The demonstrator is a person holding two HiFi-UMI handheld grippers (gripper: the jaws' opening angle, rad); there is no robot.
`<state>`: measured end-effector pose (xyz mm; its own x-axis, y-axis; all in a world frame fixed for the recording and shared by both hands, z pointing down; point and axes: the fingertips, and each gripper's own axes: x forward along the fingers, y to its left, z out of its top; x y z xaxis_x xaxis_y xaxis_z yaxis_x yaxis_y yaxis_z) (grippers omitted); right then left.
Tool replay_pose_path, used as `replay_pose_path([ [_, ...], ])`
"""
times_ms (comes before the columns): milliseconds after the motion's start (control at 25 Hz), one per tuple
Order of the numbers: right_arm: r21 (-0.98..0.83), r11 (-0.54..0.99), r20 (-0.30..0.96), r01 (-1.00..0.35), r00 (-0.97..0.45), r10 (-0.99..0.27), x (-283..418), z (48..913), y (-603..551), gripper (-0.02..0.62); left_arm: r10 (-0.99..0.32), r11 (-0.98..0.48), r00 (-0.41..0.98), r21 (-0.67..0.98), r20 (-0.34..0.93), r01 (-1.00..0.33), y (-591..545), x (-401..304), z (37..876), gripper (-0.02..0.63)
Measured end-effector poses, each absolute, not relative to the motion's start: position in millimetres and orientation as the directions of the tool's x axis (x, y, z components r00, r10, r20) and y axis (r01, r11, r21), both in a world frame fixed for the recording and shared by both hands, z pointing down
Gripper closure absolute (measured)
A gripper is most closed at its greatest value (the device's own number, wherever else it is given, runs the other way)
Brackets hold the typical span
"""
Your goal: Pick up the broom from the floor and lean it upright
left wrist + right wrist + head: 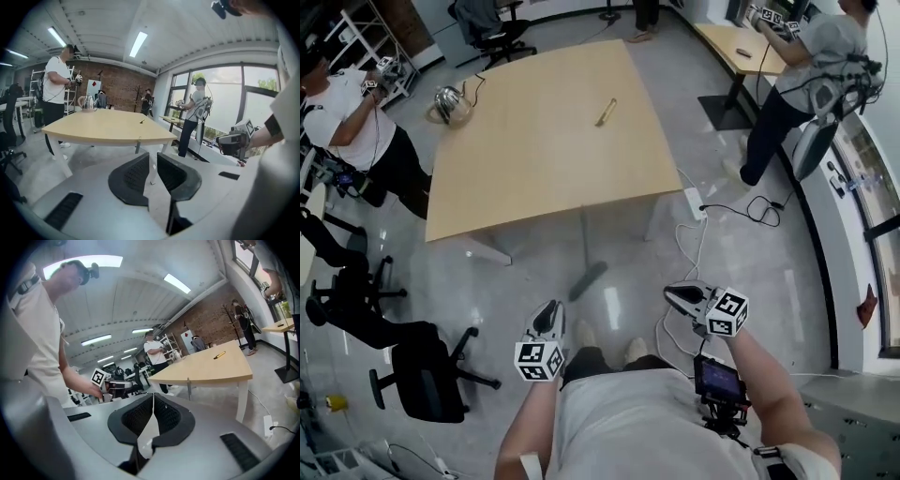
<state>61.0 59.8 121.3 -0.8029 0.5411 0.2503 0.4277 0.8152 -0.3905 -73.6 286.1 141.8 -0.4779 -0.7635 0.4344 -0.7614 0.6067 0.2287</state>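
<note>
The broom (585, 274) stands upright with its thin handle leaning on the near edge of the wooden table (534, 178). Its dark brush head rests on the floor. The handle also shows at the table edge in the left gripper view as the broom (138, 144) and in the right gripper view as the broom (189, 387). My left gripper (549, 309) is held up in front of me, well short of the broom, its jaws a narrow gap apart with nothing between them (153, 158). My right gripper (675, 296) hovers to the right, its tips together and empty (153, 398).
A metal kettle (450, 103) and a small yellow object (606, 112) lie on the table. Black office chairs (422, 375) stand at the left. A power strip with cables (694, 202) lies on the floor at the right. People stand at the left (347, 112) and far right (797, 84).
</note>
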Motion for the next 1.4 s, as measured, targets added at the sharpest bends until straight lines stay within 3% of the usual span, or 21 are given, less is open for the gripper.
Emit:
replay_pose_path([
  [240,-0.408,0.742,0.174,0.532,-0.752,0.636,86.2,86.3,92.5,0.577,-0.785,0.577,-0.475,0.192,0.398,-0.794,304.8,-40.3,107.9,0.584],
  [480,-0.413,0.804,0.191,0.428,-0.822,0.536,110.8,90.1,128.7,0.577,-0.831,0.513,-0.403,0.248,0.383,-0.822,354.2,0.8,112.6,0.591],
  [640,-0.379,0.839,0.169,0.391,-0.862,0.478,87.4,71.5,135.1,0.578,-0.868,0.463,-0.370,0.270,0.331,-0.845,367.3,-5.1,95.0,0.591],
  [1400,-0.385,0.834,0.206,0.395,-0.845,0.494,62.2,45.7,157.9,0.578,-0.897,0.380,-0.283,0.264,0.341,-0.886,345.3,-14.1,88.9,0.589],
])
